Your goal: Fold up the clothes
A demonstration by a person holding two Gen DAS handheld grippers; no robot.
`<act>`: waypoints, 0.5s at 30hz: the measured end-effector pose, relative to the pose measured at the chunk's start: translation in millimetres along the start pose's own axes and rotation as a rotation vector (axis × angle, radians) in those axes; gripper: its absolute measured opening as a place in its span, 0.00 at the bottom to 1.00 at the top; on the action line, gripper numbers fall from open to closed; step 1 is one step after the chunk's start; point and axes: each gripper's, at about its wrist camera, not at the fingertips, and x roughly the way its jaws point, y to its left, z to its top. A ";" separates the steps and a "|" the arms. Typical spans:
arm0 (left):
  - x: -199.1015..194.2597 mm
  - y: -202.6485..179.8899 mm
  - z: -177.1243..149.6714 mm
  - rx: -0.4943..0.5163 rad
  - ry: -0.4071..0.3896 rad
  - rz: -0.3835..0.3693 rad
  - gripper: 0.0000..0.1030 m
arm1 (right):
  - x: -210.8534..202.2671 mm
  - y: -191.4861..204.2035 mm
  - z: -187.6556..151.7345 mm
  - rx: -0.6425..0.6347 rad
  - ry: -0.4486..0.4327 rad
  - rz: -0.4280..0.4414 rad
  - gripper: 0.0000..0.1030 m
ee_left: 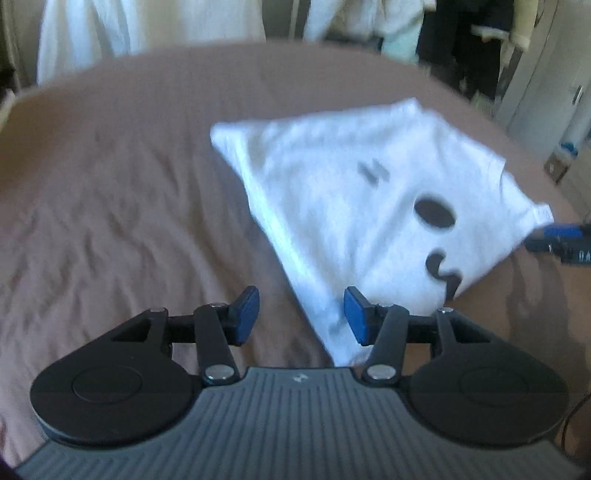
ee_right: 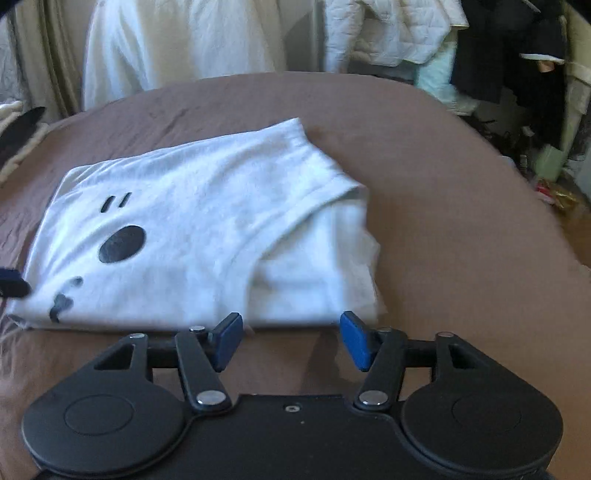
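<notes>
A white T-shirt with a black cartoon-face print lies folded on the brown bed sheet. In the left wrist view my left gripper is open just off the shirt's near corner, nothing between its blue pads. The right gripper's blue tip shows at that view's right edge, beside the shirt's far corner. In the right wrist view the same T-shirt lies ahead, a sleeve folded over on its right side. My right gripper stands open at the shirt's near edge, holding nothing. The left gripper's dark tip peeks in at the left.
The brown sheet spreads around the shirt on all sides. White curtains and hanging coats stand behind the bed. Dark clothes and clutter fill the back right, beyond the bed's edge.
</notes>
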 end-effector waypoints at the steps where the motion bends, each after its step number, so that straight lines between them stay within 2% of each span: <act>1: -6.8 1.4 3.1 -0.009 -0.037 -0.018 0.49 | -6.9 -3.6 -4.1 0.034 0.000 -0.002 0.68; 2: -11.6 2.4 6.8 -0.022 -0.067 -0.042 0.49 | -10.1 -8.8 -8.8 0.092 0.009 0.047 0.68; 4: -8.7 2.7 15.0 -0.072 -0.077 -0.119 0.49 | -8.6 -21.1 -19.0 0.241 0.040 0.220 0.70; 6: -3.3 -1.1 19.3 -0.112 -0.059 -0.181 0.46 | 8.8 -24.4 -26.0 0.389 0.073 0.349 0.73; 7: -0.3 -6.0 19.4 -0.118 -0.035 -0.205 0.43 | 18.4 -24.7 -29.1 0.461 0.074 0.387 0.76; 8: 4.1 -10.3 19.4 -0.124 -0.002 -0.224 0.32 | 26.2 -24.2 -30.8 0.517 0.047 0.396 0.77; 9: 11.0 -13.2 19.0 -0.130 0.045 -0.224 0.29 | 33.1 -23.3 -31.2 0.563 0.009 0.393 0.78; 12: 21.6 -14.6 9.7 -0.144 0.104 -0.175 0.29 | 51.8 -21.6 -28.4 0.696 -0.101 0.356 0.78; 15: 23.4 -12.4 6.8 -0.159 0.100 -0.189 0.29 | 65.4 -27.7 -21.2 0.806 -0.212 0.288 0.78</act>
